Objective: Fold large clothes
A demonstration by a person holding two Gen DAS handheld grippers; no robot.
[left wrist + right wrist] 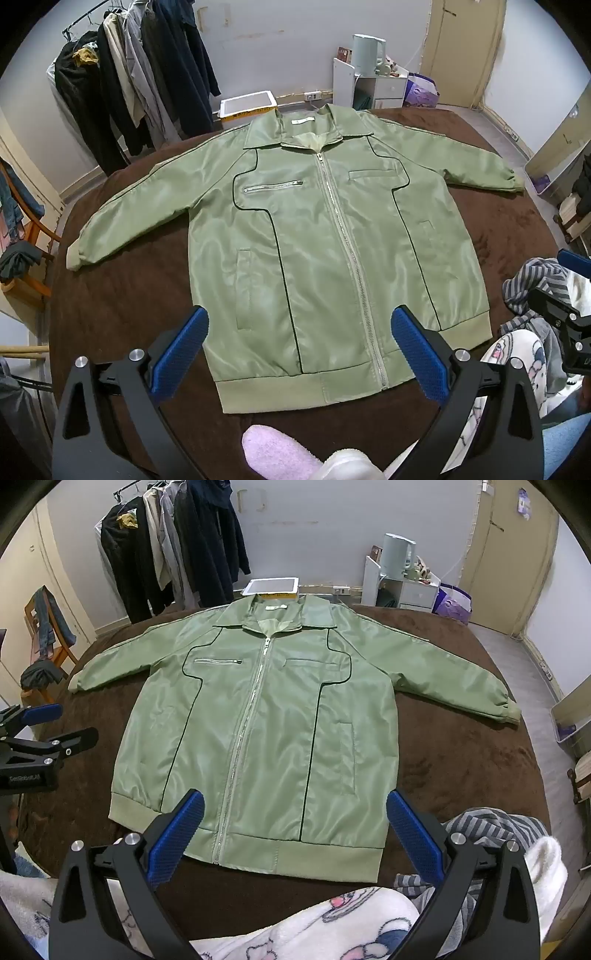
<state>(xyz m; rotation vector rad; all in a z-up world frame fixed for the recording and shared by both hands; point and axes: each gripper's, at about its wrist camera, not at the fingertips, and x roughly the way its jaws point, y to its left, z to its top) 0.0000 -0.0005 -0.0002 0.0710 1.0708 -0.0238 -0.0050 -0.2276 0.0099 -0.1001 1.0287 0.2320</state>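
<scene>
The green jacket [317, 236] lies flat, zipped, front up, sleeves spread, on the brown blanket [140, 295]. My left gripper [299, 354] hovers over its hem, jaws wide, holding nothing. My right gripper [295, 834] hovers likewise, spread wide. A clothes rack [177, 535] stands behind.

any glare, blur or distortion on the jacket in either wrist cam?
Left wrist: soft sheen patches on the glossy green zip-front jacket, sharp focus, fisheye bows the brown plush bedspread. Right wrist: same sheen on it, black vignette corners, no blur.
</scene>
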